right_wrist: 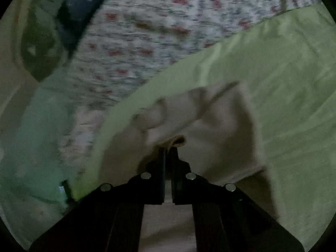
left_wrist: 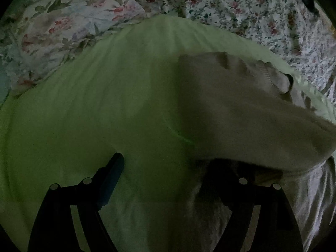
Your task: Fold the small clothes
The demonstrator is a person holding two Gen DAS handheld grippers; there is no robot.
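A small beige garment (left_wrist: 241, 113) lies on a light green cloth (left_wrist: 105, 96) spread over the bed. In the left wrist view my left gripper (left_wrist: 166, 163) is open; its left finger (left_wrist: 113, 168) shows over the green cloth, and its right finger is hidden under the garment's near edge. In the right wrist view my right gripper (right_wrist: 168, 149) is shut on a folded edge of the beige garment (right_wrist: 220, 126) and holds it lifted above the green cloth (right_wrist: 283, 84).
A floral bedsheet (left_wrist: 241, 6) covers the bed beyond the green cloth, and it shows in the right wrist view (right_wrist: 136, 42). A floral pillow (left_wrist: 63, 25) lies at the back left. A dark object (right_wrist: 79, 6) sits at the far left.
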